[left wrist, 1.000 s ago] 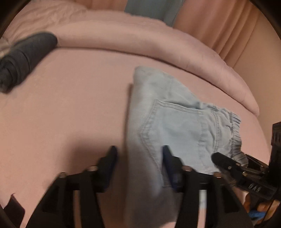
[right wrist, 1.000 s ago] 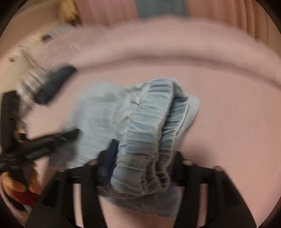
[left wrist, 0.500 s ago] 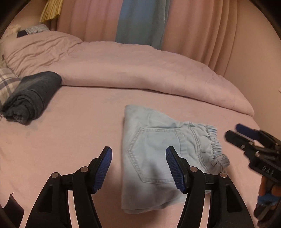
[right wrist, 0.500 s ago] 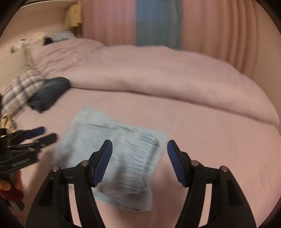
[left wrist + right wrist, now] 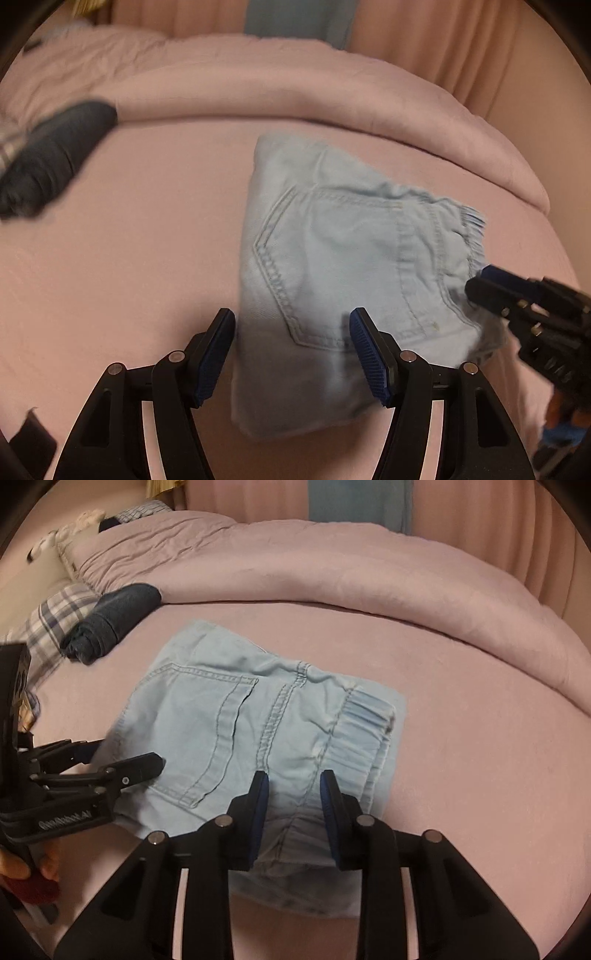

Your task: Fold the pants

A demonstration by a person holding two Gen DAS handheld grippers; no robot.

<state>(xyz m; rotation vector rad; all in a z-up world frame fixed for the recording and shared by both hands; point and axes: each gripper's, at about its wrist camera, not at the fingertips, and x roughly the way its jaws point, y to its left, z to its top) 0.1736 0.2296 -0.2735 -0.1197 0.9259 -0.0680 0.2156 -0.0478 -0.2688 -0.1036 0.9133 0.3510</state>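
The light blue denim pants (image 5: 332,258) lie folded into a compact rectangle on the pink bed sheet (image 5: 147,258), back pocket up. Their elastic waistband (image 5: 365,731) is on the right. My left gripper (image 5: 291,317) hovers open over the pocket end, one finger past the left fold; in the right wrist view the left gripper (image 5: 129,755) hangs over that edge. My right gripper (image 5: 293,775) is over the waistband end, its jaws closing with denim between them and not visibly pinched. From the left wrist camera, the right gripper (image 5: 480,280) touches the waistband corner.
A rolled dark garment (image 5: 110,620) lies at the far left beside a plaid pillow (image 5: 55,616). A bunched pink duvet (image 5: 332,572) runs along the back, with curtains (image 5: 258,502) behind. Bare sheet spreads right of the pants. A person's hand (image 5: 22,871) holds the left gripper.
A second ago the right jaws straddled a bunched waistband. Both grippers then drew back, leaving the pants flat, and now sit close over them again. The right jaws have narrowed.
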